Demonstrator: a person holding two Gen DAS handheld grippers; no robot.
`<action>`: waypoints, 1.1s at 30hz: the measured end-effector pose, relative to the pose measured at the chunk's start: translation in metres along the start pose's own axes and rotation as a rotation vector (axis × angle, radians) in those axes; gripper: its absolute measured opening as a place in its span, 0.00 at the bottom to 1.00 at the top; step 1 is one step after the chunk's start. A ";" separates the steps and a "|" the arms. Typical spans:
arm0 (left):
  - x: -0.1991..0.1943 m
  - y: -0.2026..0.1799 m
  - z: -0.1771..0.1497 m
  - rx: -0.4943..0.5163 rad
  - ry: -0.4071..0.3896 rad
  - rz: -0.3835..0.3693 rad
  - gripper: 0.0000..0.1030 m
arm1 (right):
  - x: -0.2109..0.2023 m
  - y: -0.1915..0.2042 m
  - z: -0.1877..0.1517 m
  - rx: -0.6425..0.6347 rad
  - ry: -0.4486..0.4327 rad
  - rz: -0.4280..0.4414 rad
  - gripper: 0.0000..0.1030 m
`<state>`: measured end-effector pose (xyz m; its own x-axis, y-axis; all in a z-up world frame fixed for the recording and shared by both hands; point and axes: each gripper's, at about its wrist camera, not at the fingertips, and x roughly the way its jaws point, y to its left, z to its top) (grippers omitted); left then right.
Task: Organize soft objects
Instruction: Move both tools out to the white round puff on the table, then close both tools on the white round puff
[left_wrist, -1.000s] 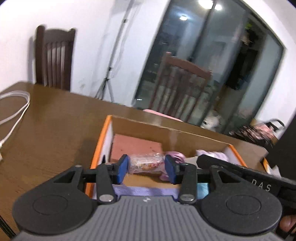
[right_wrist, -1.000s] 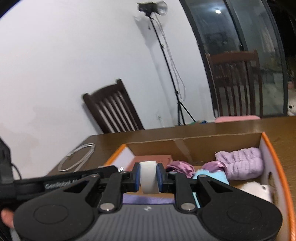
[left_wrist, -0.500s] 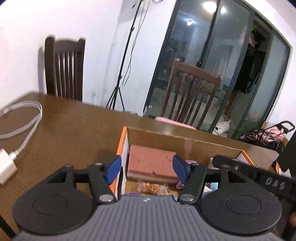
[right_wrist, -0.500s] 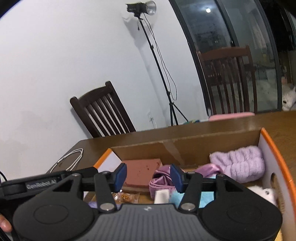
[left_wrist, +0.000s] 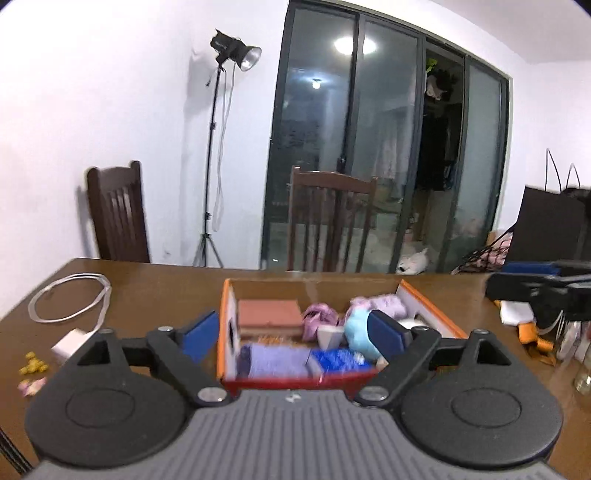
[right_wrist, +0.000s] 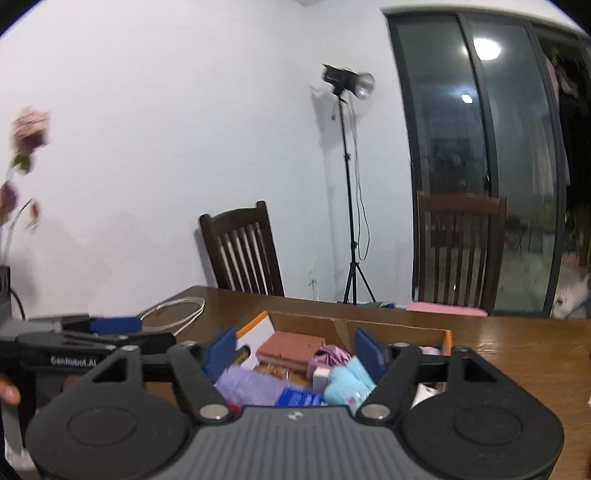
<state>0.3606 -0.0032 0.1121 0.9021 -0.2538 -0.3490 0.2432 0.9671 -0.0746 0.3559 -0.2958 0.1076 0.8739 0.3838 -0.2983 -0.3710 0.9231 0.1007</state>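
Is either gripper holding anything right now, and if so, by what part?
Nothing is held. The left gripper and right gripper both have jaws opening with no object pinched; the soft items lie in the cardboard box.

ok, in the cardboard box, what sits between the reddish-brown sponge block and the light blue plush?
A crumpled pink-purple satin scrunchie lies between the reddish-brown sponge block and the light blue plush, with a small white block just in front. The left wrist view shows it best.

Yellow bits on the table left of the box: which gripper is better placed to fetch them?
Left, probably: the yellow bits lie left of the box, on the side of the left gripper, whose jaws are opening with nothing between them.
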 end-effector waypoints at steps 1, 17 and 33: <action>-0.009 -0.004 -0.007 0.010 0.003 0.012 0.86 | -0.010 0.003 -0.006 -0.011 0.014 -0.017 0.72; -0.135 -0.033 -0.129 -0.117 0.128 0.005 0.93 | -0.108 0.059 -0.151 0.054 0.198 -0.033 0.73; -0.108 -0.040 -0.155 -0.236 0.292 -0.156 0.51 | -0.097 0.069 -0.181 0.203 0.239 0.074 0.56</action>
<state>0.1977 -0.0120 0.0078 0.7135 -0.4146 -0.5648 0.2496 0.9036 -0.3480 0.1893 -0.2735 -0.0283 0.7393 0.4561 -0.4954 -0.3398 0.8878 0.3102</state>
